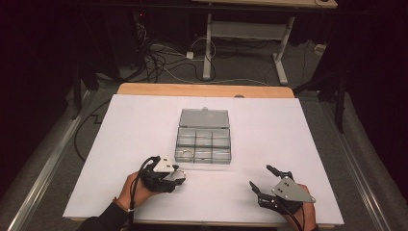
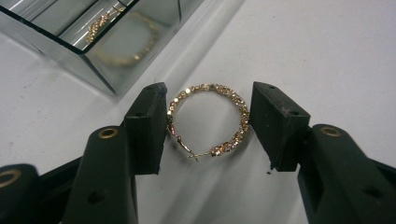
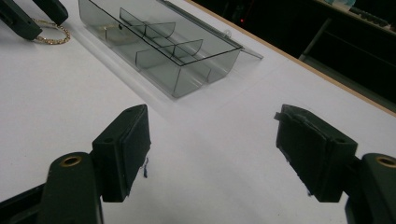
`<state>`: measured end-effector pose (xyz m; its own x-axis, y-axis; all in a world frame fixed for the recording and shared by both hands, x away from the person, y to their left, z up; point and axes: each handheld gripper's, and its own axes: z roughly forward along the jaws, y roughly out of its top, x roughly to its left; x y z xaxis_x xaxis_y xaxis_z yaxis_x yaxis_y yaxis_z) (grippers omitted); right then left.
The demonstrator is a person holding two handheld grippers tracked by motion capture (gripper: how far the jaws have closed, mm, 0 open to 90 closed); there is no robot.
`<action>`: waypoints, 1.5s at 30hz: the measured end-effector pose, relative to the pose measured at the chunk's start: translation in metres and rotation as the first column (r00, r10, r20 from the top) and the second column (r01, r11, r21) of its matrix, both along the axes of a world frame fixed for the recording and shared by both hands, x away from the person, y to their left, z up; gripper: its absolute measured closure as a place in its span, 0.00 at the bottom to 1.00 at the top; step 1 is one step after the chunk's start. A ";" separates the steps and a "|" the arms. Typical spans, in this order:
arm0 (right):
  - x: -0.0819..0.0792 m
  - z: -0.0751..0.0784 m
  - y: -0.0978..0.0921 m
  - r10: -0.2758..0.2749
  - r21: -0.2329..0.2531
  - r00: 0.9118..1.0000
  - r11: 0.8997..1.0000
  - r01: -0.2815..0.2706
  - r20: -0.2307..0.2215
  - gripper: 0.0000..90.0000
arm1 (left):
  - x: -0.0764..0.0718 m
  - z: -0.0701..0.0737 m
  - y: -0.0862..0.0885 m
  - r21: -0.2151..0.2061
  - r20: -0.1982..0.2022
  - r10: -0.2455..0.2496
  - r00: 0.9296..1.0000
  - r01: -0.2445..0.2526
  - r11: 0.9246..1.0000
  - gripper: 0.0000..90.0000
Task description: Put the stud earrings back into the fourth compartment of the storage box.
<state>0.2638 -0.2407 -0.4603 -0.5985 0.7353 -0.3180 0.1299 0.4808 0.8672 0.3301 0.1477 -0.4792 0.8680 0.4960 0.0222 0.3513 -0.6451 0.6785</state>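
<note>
White table (image 1: 144,125), unlabelled hoop earring (image 2: 208,119)

— Where's the hoop earring (image 2: 208,120)?
— On the table (image 1: 288,130), between the left gripper (image 2: 205,126) jaws, just before the compartment box (image 1: 204,142) (a second earring (image 2: 100,23) lies inside).
— The right gripper (image 1: 263,177)?
— Well right, near the front edge.

High view: fixed above the near edge of the tabletop (image 1: 144,120), facing forward and down. Left gripper view: close, low, beside the compartment box (image 2: 70,32). Right gripper view: farther back, facing the same box, hoop earring (image 3: 52,35) shared.
</note>
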 end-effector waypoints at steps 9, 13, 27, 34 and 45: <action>0.000 0.000 -0.001 0.000 0.000 1.000 1.000 0.000 0.002 0.29 | -0.006 0.006 0.003 0.007 0.039 -0.008 0.999 0.007 1.000 0.51; 0.000 0.001 -0.001 0.000 0.002 1.000 1.000 0.000 0.002 0.29 | -0.008 0.009 0.005 -0.001 0.056 -0.006 0.998 0.006 1.000 0.51; 0.000 0.000 -0.001 0.002 -0.002 1.000 1.000 -0.002 0.000 0.29 | -0.010 0.017 0.007 -0.006 0.092 -0.007 0.996 0.007 1.000 0.51; 0.000 0.000 -0.001 0.000 0.002 1.000 1.000 0.000 -0.001 0.29 | -0.010 0.022 0.008 -0.016 0.113 -0.002 0.994 0.004 1.000 0.51; 0.000 0.000 -0.001 0.001 0.002 1.000 1.000 -0.001 -0.001 0.29 | -0.008 0.040 0.010 -0.048 0.160 0.011 0.987 -0.003 0.999 0.51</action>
